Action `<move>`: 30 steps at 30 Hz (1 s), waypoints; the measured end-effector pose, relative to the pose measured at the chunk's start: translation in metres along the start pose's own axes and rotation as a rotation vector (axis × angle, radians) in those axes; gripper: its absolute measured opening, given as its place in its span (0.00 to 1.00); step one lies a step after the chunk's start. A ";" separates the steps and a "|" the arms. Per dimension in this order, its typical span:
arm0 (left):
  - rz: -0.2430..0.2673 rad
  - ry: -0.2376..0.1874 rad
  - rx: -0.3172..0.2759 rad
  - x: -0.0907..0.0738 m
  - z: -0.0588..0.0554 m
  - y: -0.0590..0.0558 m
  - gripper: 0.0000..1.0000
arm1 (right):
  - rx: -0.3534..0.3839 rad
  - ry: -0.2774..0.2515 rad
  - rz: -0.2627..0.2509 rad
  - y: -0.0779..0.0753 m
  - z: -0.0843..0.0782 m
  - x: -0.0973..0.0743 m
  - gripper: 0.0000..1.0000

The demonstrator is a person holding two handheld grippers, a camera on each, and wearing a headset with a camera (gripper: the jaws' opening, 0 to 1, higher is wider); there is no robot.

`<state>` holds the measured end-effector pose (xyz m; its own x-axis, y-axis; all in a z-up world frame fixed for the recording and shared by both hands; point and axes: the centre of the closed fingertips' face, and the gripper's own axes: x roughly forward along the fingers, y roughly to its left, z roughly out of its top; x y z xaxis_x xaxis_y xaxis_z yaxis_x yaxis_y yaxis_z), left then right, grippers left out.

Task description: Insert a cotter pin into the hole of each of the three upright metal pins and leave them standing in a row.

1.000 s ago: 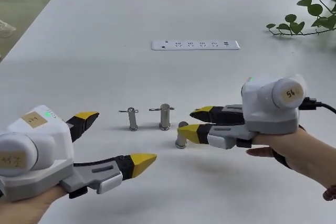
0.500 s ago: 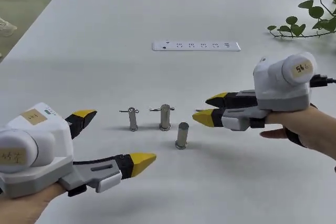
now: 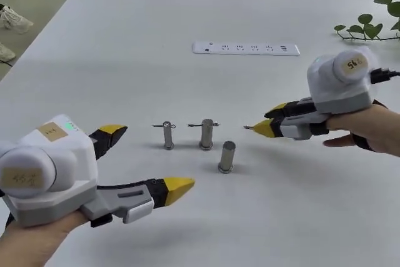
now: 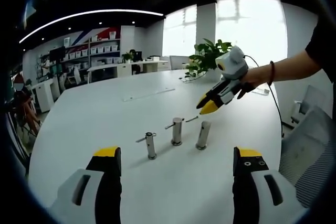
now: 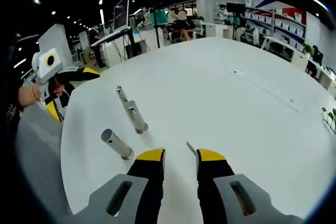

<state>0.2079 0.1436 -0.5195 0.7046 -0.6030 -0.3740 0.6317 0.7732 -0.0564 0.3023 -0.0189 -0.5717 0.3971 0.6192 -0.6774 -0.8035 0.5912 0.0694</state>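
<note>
Where your left gripper (image 3: 147, 159) hangs nearest you, its jaws stand wide apart over the table (image 3: 300, 217) and hold nothing. Just beyond it the bare pin (image 3: 226, 156) stands upright, nearer you than the other two and to their right. The middle pin (image 3: 206, 134) and left pin (image 3: 168, 136) stand upright side by side, and each carries a cotter (image 3: 195, 124) lying level through its top, long axis along the row. To the right, your right gripper (image 3: 264, 123) is clamped on the loose cotter pin (image 3: 249, 127). Its thin tip pokes past the yellow tips, and the rest is hidden between the jaws. It lies level, pointing left toward the pins and clear of them. You cannot tell which way the bare pin's hole faces. Farther off lie a power strip (image 3: 246, 49) and a plant (image 3: 369, 26).
</note>
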 end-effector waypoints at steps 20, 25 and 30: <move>-0.004 0.021 -0.006 -0.001 -0.006 0.001 0.84 | -0.042 0.148 -0.063 -0.029 -0.026 0.020 0.07; -0.014 0.027 -0.001 -0.001 -0.008 -0.002 0.84 | -0.112 0.189 -0.057 -0.028 -0.028 0.019 0.03; -0.023 0.027 0.003 0.000 -0.008 -0.004 0.84 | -0.206 0.250 -0.041 -0.024 -0.030 0.019 0.00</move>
<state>0.2032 0.1421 -0.5266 0.6811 -0.6149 -0.3975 0.6487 0.7585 -0.0620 0.3153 -0.0368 -0.6083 0.3308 0.4360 -0.8369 -0.8718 0.4807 -0.0941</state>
